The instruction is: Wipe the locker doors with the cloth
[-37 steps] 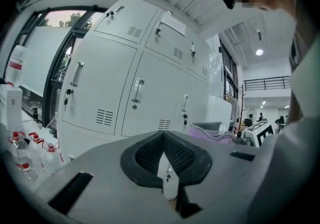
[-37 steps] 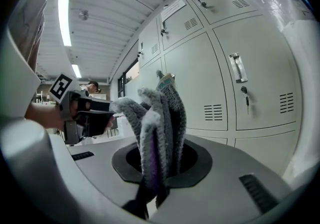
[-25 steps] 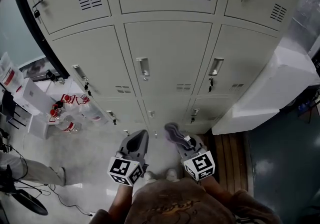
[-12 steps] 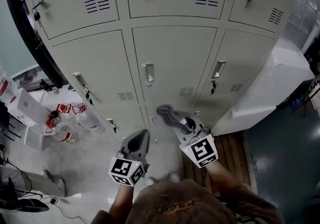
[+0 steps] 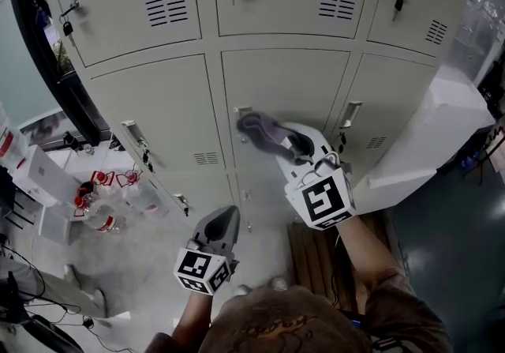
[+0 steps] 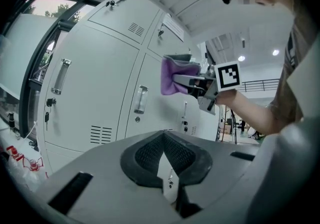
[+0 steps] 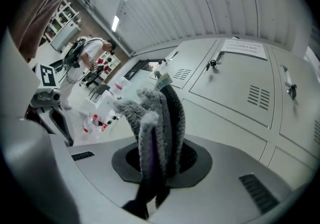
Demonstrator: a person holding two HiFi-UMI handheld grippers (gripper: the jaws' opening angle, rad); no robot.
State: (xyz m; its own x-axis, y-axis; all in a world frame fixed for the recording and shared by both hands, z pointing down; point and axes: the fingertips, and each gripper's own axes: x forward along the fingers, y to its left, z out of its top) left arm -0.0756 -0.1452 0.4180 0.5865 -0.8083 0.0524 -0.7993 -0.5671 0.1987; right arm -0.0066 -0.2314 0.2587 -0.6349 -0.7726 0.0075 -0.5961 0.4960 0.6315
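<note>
The right hand-held gripper (image 5: pixel 290 146) has risen from the bottom row of lockers to the middle locker door (image 5: pixel 280 79). Its jaws are clamped on the purple-grey cloth (image 5: pixel 264 129), which now sits by that door's handle. Whether the cloth touches the panel cannot be told. The left hand-held gripper (image 5: pixel 220 227) stays low, jaws drawn together on nothing. The wipe seems to be only now reaching this door, so the strokes across it likely remain to be done.
</note>
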